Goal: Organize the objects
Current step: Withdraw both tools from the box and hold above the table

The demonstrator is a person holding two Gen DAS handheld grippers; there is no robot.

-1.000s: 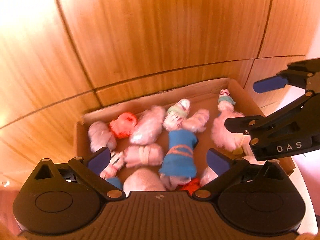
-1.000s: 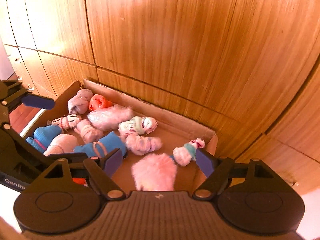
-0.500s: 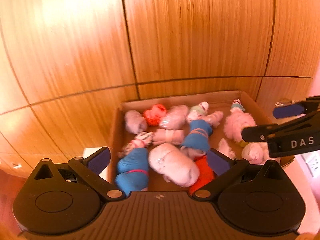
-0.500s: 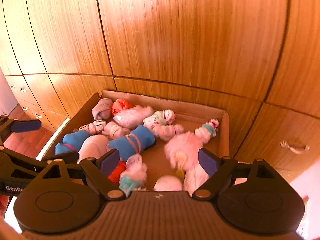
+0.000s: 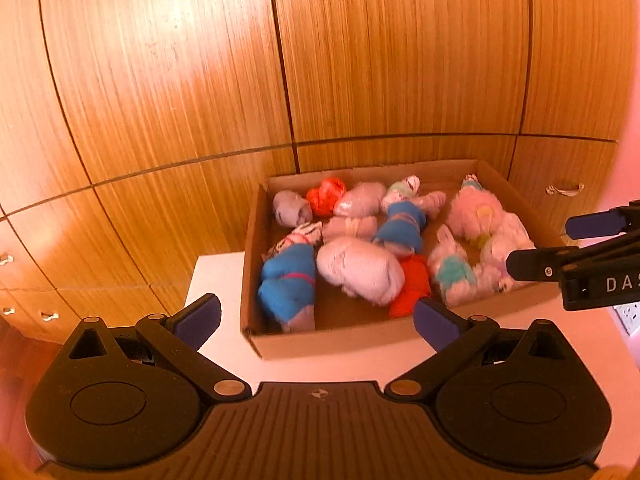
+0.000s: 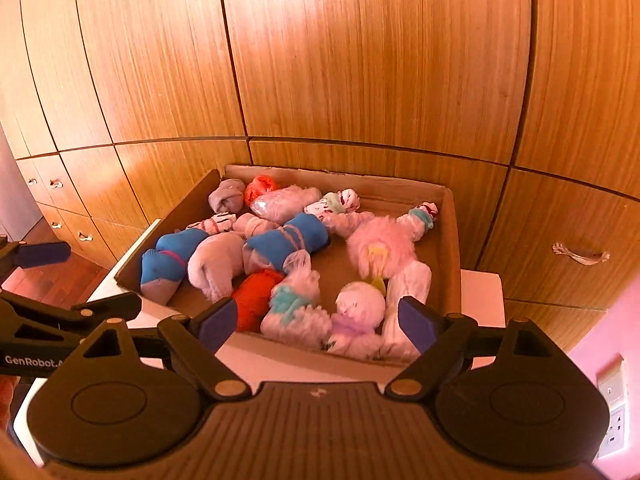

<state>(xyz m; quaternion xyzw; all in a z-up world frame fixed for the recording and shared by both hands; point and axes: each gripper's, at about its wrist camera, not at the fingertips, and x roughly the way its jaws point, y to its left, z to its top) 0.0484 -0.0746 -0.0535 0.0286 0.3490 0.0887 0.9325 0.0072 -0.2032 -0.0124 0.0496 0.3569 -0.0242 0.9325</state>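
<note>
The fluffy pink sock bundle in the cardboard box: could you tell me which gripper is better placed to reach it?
Probably the right gripper: the fluffy pink sock bundle lies ahead between its open, empty fingers. From the left gripper it sits far right, beyond other rolled socks.

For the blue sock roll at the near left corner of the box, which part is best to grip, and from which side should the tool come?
Probably grip the blue roll at its waist, where the pink band narrows it. Come from above: the box wall stands close on its left and a pale roll lies against its right. Set the fingers across its short width.
</note>
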